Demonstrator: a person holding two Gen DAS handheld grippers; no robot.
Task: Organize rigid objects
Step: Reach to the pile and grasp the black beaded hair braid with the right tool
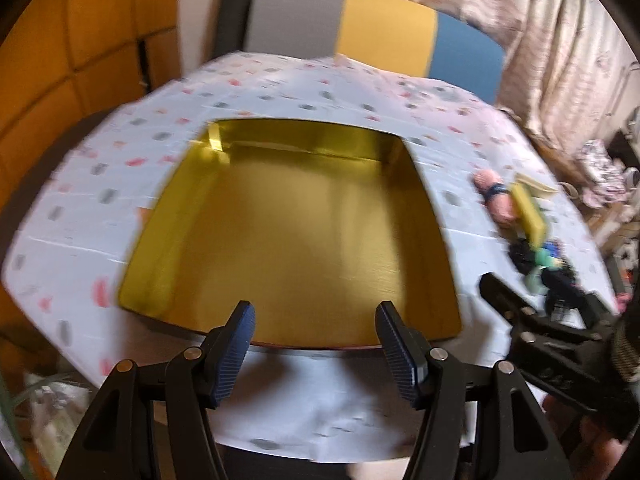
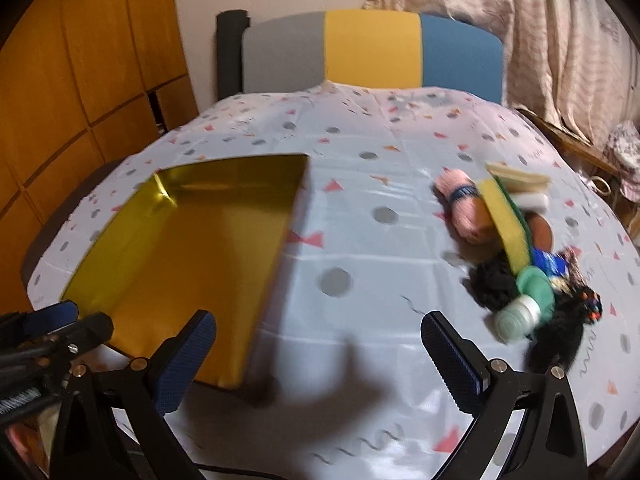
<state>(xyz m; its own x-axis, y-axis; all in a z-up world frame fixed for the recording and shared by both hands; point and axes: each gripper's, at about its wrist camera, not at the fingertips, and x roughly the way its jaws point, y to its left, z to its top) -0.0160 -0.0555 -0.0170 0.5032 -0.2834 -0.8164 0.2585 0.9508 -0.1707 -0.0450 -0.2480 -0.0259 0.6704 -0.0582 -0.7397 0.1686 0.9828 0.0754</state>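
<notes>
Left hand-held gripper (image 1: 314,344) gapes empty over the shiny gold rectangular tin tray (image 1: 288,240); only the right hand-held gripper (image 2: 320,360), equally wide and empty, clearly shows the yellow sponge (image 2: 502,224) pile far right.

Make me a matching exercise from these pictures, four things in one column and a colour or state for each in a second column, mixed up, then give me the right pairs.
Things:
1. box
2. sponge
3. right gripper
4. round lid

Descriptions:
A. green
B. yellow with a dark green backing
C. gold inside, nothing in it
D. jaws apart, nothing between them

Pairs: 1-C, 2-B, 3-D, 4-A
</notes>
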